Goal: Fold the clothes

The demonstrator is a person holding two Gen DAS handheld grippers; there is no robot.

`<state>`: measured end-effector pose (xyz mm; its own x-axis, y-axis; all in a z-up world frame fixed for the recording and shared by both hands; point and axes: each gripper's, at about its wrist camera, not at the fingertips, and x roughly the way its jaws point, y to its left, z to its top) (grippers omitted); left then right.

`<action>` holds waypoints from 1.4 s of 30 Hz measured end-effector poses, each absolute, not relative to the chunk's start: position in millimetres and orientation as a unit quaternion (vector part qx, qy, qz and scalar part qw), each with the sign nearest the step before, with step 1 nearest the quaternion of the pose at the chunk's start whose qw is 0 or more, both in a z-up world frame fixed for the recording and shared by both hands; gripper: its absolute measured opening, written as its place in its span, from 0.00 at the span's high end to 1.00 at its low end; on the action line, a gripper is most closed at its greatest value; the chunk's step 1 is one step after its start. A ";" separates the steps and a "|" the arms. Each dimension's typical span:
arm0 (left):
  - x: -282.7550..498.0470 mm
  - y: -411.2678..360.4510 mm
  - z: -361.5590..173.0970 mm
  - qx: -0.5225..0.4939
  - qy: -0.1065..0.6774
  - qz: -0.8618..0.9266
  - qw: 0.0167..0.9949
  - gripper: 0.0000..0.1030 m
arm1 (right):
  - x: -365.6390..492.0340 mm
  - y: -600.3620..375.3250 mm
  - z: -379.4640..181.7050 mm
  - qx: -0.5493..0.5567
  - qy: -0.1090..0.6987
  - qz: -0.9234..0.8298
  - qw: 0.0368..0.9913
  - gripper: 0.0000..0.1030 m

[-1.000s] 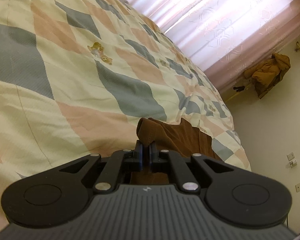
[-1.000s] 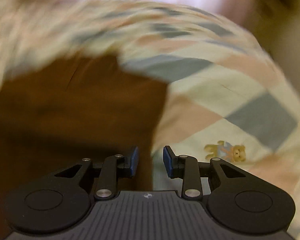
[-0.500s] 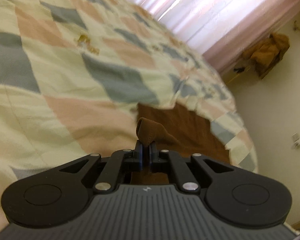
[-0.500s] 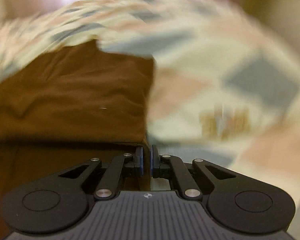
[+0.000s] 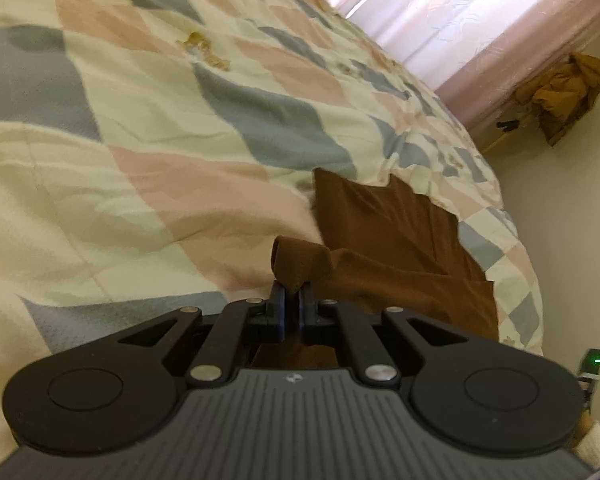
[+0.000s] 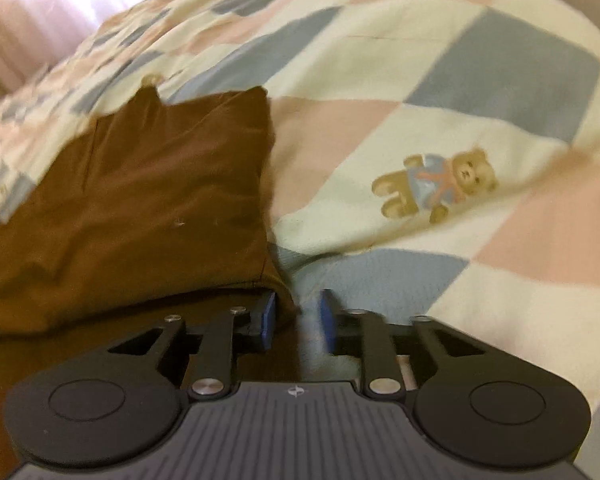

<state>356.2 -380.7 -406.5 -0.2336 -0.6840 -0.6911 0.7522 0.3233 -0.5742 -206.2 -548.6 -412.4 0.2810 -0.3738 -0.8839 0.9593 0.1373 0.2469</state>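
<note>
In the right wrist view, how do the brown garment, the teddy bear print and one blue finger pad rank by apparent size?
1. brown garment, by far the largest.
2. teddy bear print.
3. blue finger pad, smallest, though it lies nearest the camera, so its true size is unsure.

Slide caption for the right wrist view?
Right gripper opening beside brown garment's corner on the checked quilt.

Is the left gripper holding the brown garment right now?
Yes, the left gripper has its jaws shut on a bunched fold of the brown garment.

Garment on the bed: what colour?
Plain dark brown garment, no print; clearest in the right wrist view, lying on the checked quilt.
</note>
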 end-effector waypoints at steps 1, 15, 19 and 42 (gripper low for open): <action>358.3 -379.4 -406.6 0.027 0.533 -0.577 0.618 0.95 | -206.1 -547.5 -404.1 0.426 0.337 -0.498 0.676 0.63; 381.7 -364.6 -457.9 -0.094 0.633 -0.501 0.582 0.55 | -157.9 -557.2 -379.2 0.392 0.300 -0.476 0.728 0.54; 374.0 -360.7 -454.3 -0.119 0.627 -0.487 0.596 0.98 | -158.2 -554.2 -384.1 0.401 0.299 -0.474 0.725 0.54; 181.7 -420.9 -347.7 0.140 0.430 -0.665 0.595 0.94 | -155.2 -536.5 -377.8 0.467 0.245 -0.380 0.760 0.54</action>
